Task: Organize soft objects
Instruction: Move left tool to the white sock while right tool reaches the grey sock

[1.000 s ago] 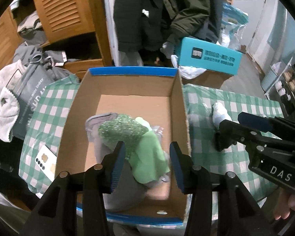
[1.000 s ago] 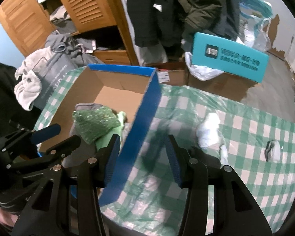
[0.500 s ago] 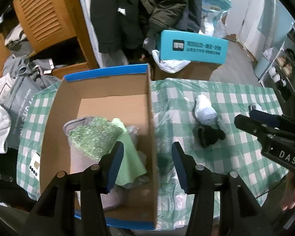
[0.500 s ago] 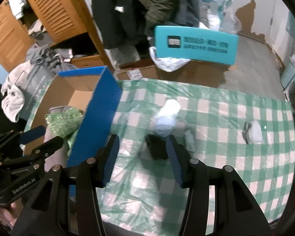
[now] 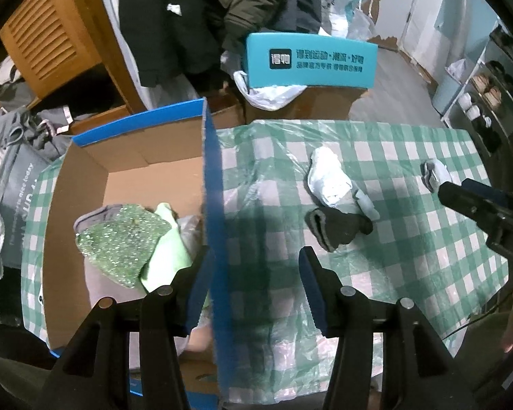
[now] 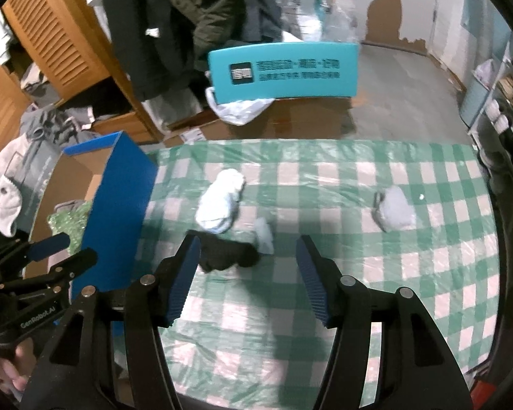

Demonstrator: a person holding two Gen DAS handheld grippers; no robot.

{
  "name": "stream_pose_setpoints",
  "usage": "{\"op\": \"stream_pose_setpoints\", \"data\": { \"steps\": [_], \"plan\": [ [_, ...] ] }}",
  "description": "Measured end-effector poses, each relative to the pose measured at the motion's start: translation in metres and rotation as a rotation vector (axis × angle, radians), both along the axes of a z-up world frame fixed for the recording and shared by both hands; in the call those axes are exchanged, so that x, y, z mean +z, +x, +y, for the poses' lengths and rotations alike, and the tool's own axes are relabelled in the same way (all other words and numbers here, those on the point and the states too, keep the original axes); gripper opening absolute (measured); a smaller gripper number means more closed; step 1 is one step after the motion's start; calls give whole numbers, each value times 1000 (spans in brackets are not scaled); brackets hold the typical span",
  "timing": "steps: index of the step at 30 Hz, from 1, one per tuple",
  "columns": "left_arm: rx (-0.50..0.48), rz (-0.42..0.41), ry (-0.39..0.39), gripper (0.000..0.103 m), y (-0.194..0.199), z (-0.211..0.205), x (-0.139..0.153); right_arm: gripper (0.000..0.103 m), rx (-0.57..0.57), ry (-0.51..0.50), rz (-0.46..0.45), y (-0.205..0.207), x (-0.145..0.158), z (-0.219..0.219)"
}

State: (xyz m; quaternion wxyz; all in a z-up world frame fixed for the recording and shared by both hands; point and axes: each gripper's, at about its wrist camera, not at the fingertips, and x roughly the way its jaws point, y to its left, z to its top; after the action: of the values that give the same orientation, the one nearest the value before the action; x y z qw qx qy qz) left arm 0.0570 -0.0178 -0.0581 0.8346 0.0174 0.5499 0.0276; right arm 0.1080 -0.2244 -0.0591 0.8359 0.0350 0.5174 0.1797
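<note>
Left gripper (image 5: 253,287): jaws apart and opening, nothing between the pads; the blue right-hand wall of the cardboard box (image 5: 210,205) runs up just inside the left finger. Right gripper (image 6: 248,282): jaws apart and opening, empty, above the checked tablecloth (image 6: 359,273).

Box, open top, brown inside, blue outside, at the cloth's left end. Contents: a glittery green piece (image 5: 123,239) on top, a pale green cloth (image 5: 167,253) beside it against the right wall, a grey item (image 5: 95,213) partly under both.

On the cloth, right of the box: a dark sock (image 6: 227,256), bunched, its long axis roughly left-right, lying just ahead of the right gripper's left finger. In the left wrist view its ribbed cuff faces left. Just beyond it, a white sock (image 6: 220,205), long axis near-to-far and tilted right at the far end; whether the two touch, cannot tell. Well to the right, apart from both, a small grey-white sock (image 6: 395,210).

Behind the table: a teal box (image 6: 284,70) on brown cartons.
</note>
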Motion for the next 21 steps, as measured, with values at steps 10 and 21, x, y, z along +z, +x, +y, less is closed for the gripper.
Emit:
{"op": "stream_pose_setpoints", "data": {
  "steps": [10, 21],
  "plan": [
    [-18, 38, -4, 60, 21, -21, -15, 58, -66, -44, 23, 18, -18, -37],
    [-37, 101, -66, 65, 53, -40, -37, 58, -131, -115, 92, 53, -50, -79]
  ]
}}
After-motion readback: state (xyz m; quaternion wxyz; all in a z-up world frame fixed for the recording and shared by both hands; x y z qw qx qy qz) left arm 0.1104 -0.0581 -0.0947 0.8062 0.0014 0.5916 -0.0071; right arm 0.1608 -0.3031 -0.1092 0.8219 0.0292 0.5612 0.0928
